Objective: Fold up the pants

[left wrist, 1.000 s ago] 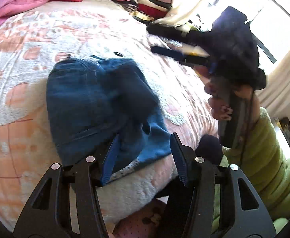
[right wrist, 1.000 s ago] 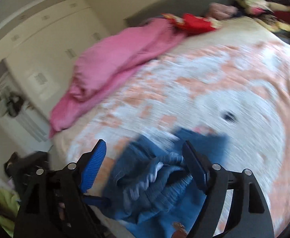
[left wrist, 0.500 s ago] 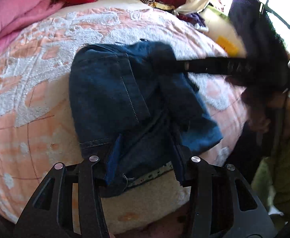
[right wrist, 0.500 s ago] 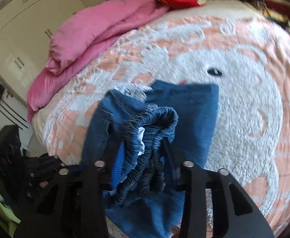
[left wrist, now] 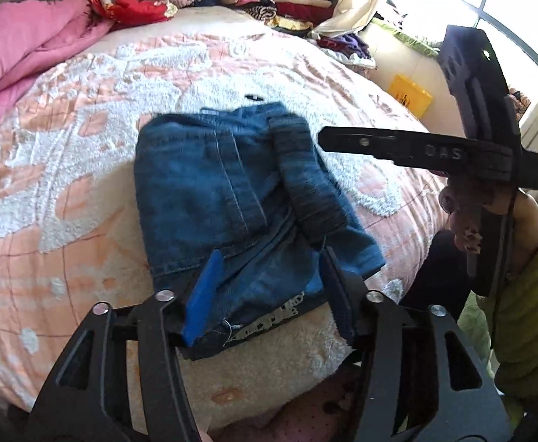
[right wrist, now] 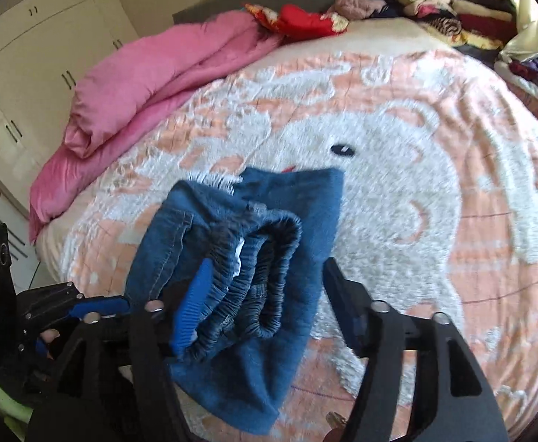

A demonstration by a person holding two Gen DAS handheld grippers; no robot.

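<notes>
jeans (left wrist: 232, 199) lie folded on the bedspread (left wrist: 66, 184), long axis running straight ahead from the left gripper (left wrist: 269, 287); its spread fingers straddle the near hem, nothing pinched; right gripper (right wrist: 261, 302) likewise agape around the elastic waistband (right wrist: 254, 258), equally near

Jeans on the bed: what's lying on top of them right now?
The dark elastic waistband is folded over onto the jeans, above a lighter blue layer. Whatever lies between the folds and under the stack is covered.
</notes>
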